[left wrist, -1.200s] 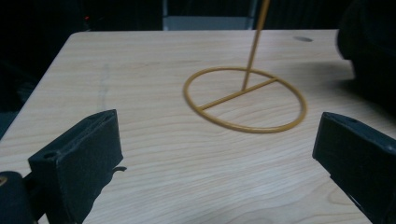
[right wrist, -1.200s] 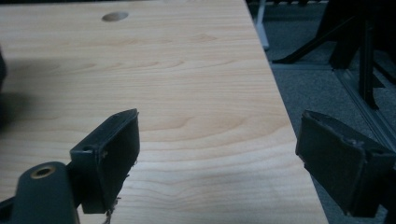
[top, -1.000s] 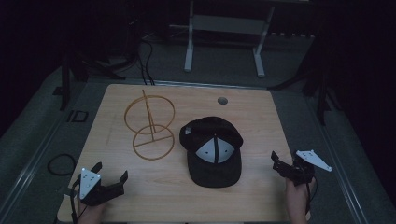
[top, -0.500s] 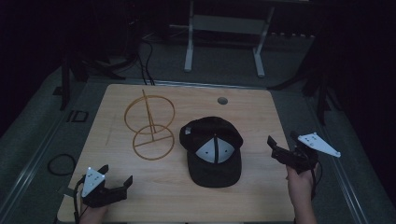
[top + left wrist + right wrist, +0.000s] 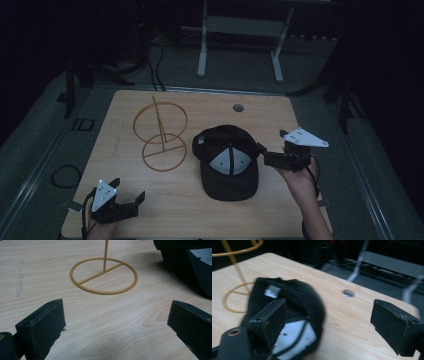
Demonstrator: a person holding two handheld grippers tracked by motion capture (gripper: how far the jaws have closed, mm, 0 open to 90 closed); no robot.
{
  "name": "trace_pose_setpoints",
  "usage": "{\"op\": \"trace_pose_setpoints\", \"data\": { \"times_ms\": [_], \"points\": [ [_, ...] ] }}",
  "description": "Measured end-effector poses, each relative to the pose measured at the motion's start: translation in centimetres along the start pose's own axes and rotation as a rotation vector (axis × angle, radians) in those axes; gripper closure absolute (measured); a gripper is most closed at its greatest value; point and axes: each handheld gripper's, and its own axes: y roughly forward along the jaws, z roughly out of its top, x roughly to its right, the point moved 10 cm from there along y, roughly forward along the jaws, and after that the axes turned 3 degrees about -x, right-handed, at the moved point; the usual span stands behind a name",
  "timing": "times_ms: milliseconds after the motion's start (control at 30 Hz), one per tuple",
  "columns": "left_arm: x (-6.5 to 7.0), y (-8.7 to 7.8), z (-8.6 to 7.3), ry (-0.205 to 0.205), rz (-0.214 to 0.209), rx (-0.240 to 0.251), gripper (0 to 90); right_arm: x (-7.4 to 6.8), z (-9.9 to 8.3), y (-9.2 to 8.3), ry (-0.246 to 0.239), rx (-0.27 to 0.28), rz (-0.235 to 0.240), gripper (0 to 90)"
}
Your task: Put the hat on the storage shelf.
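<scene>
A black cap (image 5: 227, 160) lies upside down on the wooden table (image 5: 260, 110), its white lining panels facing up. A yellow wire stand (image 5: 160, 132) with a ring base and an upright ring stands to the cap's left. My right gripper (image 5: 262, 154) is open at the cap's right edge; in the right gripper view (image 5: 332, 322) its left jaw hangs over the cap (image 5: 287, 312) and its right jaw over bare wood. My left gripper (image 5: 129, 191) is open near the front left corner, and in its own view (image 5: 115, 327) faces the stand's base ring (image 5: 103, 275) with nothing between its jaws.
A small round hole (image 5: 238, 107) is set in the table near the far edge. A white metal frame (image 5: 240, 30) stands on the dark floor beyond the table. Cables (image 5: 65, 176) lie on the floor at left. Bare wood surrounds the left gripper.
My right gripper has moved left and away from the table's right edge up to the cap's side. The left gripper has shifted slightly to the right. Cap and stand have not moved.
</scene>
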Motion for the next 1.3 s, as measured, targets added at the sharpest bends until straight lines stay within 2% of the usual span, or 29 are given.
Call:
{"op": "trace_pose_setpoints", "data": {
  "times_ms": [33,67,200,233,267,300,367,400,433,467,500,533,700,767,867,900,1000,1033,1133,1200,1267,1300],
  "points": [
    [0.0,0.0,0.0,0.0,0.0,0.0,1.8,0.0,0.0,0.0,0.0,0.0,0.0,13.2],
    [0.1,0.0,-0.1,0.012,-0.005,-0.005,1.8,-0.5,0.1,1.0,-0.007,-0.011,0.011,13.2],
    [0.3,-0.1,-0.1,0.031,-0.013,-0.002,1.7,-1.0,0.0,2.2,-0.003,-0.031,0.031,13.3],
    [0.3,-0.1,0.0,0.029,-0.017,0.003,1.7,-1.3,-0.1,3.0,0.0,-0.05,0.043,14.7],
    [0.3,-0.1,0.0,0.029,-0.017,0.003,1.7,-1.3,-0.1,3.0,0.0,-0.05,0.043,14.7],
    [0.4,-0.2,0.1,0.029,-0.02,0.005,1.7,-1.5,-0.2,3.8,-0.005,-0.054,0.04,17.2],
    [0.3,-0.2,0.1,0.029,-0.018,0.006,1.8,-1.6,-0.3,4.1,-0.007,-0.056,0.042,17.5],
    [0.3,-0.2,0.1,0.026,-0.02,0.006,1.8,-1.7,-0.5,4.9,-0.009,-0.073,0.051,18.8],
    [0.3,-0.2,0.1,0.025,-0.02,0.005,1.8,-1.7,-0.5,4.9,-0.009,-0.073,0.051,23.8],
    [0.3,-0.2,0.1,0.026,-0.018,0.004,1.8,-1.6,-0.8,5.6,-0.015,-0.089,0.037,24.2],
    [0.3,-0.2,0.1,0.026,-0.02,0.005,1.8,-1.6,-0.8,5.6,-0.015,-0.089,0.037,24.2],
    [0.3,-0.2,0.1,0.026,-0.022,0.01,1.7,-1.7,-1.3,6.4,-0.017,-0.118,0.046,28.3],
    [0.3,-0.2,0.1,0.026,-0.022,0.005,1.7,-1.8,-2.4,7.9,-0.027,-0.172,0.056,36.2],
    [0.3,-0.1,0.0,0.023,-0.024,0.002,1.8,-1.7,-2.8,8.4,-0.039,-0.186,0.039,39.9],
    [0.4,-0.1,0.0,0.025,-0.026,0.001,1.7,-1.5,-3.0,8.8,-0.028,-0.192,0.026,44.1],
    [0.4,0.0,0.0,0.027,-0.026,-0.001,1.7,-1.2,-3.4,9.1,-0.021,-0.216,0.005,48.3],
    [0.4,0.0,-0.1,0.028,-0.029,-0.005,1.7,-1.2,-3.7,9.4,-0.018,-0.231,0.002,50.3],
    [0.4,0.0,-0.1,0.029,-0.029,-0.006,1.8,-0.9,-4.2,9.7,-0.021,-0.267,-0.022,53.6],
    [0.4,0.0,-0.2,0.029,-0.026,-0.008,1.8,-0.7,-4.7,10.0,-0.022,-0.296,-0.047,58.6],
    [0.4,0.0,-0.2,0.029,-0.029,-0.01,1.8,-0.6,-5.3,10.4,-0.054,-0.347,-0.079,64.1],
    [0.5,0.0,-0.2,0.027,-0.03,-0.011,1.8,-0.7,-5.8,10.6,-0.085,-0.386,-0.092,66.7],
    [0.5,0.1,-0.2,0.027,-0.031,-0.012,1.8,-0.6,-6.0,10.7,-0.089,-0.402,-0.094,71.3]
  ]
}}
